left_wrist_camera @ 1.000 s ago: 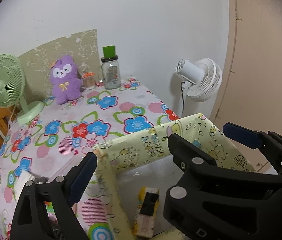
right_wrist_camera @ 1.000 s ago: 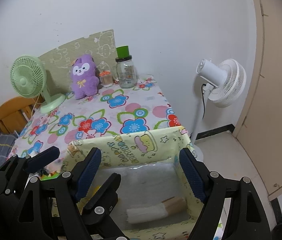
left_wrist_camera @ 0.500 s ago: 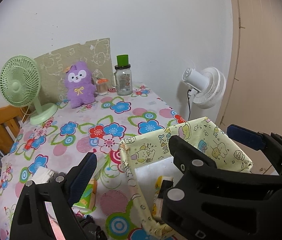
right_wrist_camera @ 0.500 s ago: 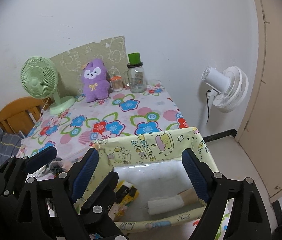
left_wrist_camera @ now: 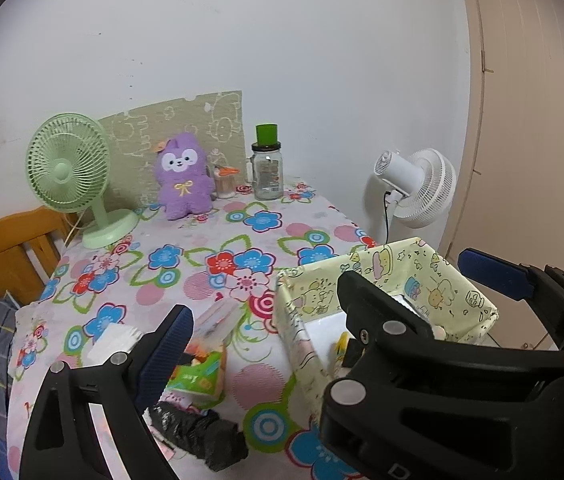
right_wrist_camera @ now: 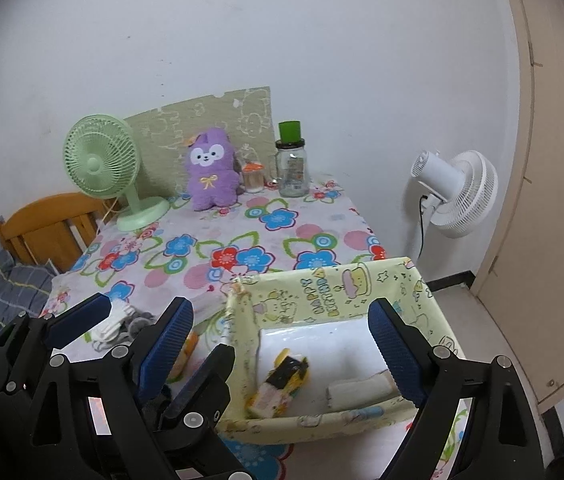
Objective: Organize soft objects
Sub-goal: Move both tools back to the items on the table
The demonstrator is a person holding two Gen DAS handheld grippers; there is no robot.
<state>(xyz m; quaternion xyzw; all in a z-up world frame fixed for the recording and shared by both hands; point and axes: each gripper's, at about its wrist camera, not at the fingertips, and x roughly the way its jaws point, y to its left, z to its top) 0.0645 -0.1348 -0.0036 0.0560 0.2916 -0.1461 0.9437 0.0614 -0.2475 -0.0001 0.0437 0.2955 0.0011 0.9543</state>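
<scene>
While the loose soft things lie at the lower left of both views, the yellow fabric bin (right_wrist_camera: 324, 300) sits to their right, so any carry runs left to right across the frame. In the right wrist view a small heap of white and grey socks (right_wrist_camera: 121, 322) rests on the flowered tablecloth (right_wrist_camera: 241, 236) just beyond the left gripper (right_wrist_camera: 139, 320), which is the nearer tool; its jaws stand wide apart with nothing between them. The green tissue pack (left_wrist_camera: 201, 368) lies just past its inner finger in the left wrist view, long axis running up the frame toward the wall, with a black crumpled bundle (left_wrist_camera: 201, 436) below it. Right of these, the right gripper (right_wrist_camera: 282, 354) hangs over the bin, jaws opening and empty; a yellow and black item (right_wrist_camera: 282, 380) and a white roll (right_wrist_camera: 360, 390) lie on the bin floor. Farther back stand a green desk fan (right_wrist_camera: 101, 164), a purple plush (right_wrist_camera: 211, 170) and a glass jar (right_wrist_camera: 292, 172) against the white wall, with a white floor fan (right_wrist_camera: 458, 192) and a door at far right.
</scene>
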